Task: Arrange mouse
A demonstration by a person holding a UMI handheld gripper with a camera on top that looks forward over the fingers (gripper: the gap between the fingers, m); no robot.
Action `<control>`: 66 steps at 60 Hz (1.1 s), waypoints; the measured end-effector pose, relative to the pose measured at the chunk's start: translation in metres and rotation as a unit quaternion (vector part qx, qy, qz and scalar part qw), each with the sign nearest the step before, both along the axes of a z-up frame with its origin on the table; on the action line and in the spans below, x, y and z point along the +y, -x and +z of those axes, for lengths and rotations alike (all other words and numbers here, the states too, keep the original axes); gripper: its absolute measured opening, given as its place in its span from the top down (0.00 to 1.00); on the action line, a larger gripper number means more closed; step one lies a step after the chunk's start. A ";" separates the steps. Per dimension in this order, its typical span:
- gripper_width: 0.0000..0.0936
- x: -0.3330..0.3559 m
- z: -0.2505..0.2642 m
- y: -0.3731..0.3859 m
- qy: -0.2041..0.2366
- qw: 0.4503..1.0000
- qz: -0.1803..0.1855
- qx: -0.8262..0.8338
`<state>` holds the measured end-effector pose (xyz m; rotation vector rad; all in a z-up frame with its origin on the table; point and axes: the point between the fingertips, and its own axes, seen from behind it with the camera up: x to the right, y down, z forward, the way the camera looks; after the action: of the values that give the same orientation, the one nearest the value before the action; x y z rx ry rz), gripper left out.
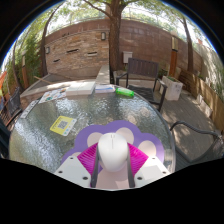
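Note:
A white computer mouse (112, 151) sits between my gripper's (112, 158) two magenta pads (88, 157), which press on its two sides. It is held just over a lilac paw-shaped mouse mat (122, 131) that lies on a round glass table (60, 145). I cannot see whether the mouse rests on the mat or hangs slightly above it.
A yellow card (63, 124) lies on the glass to the left of the mat. Papers and a green object (124, 92) lie at the table's far side. Patio chairs (142, 72), a tree trunk (114, 40) and a brick wall stand beyond.

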<state>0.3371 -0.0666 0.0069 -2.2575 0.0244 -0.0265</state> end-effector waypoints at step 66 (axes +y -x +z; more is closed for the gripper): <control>0.10 -0.255 0.193 0.036 -0.072 0.994 -0.044 -0.066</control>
<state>0.3016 -0.3217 0.2000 -2.1050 0.0535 -0.2158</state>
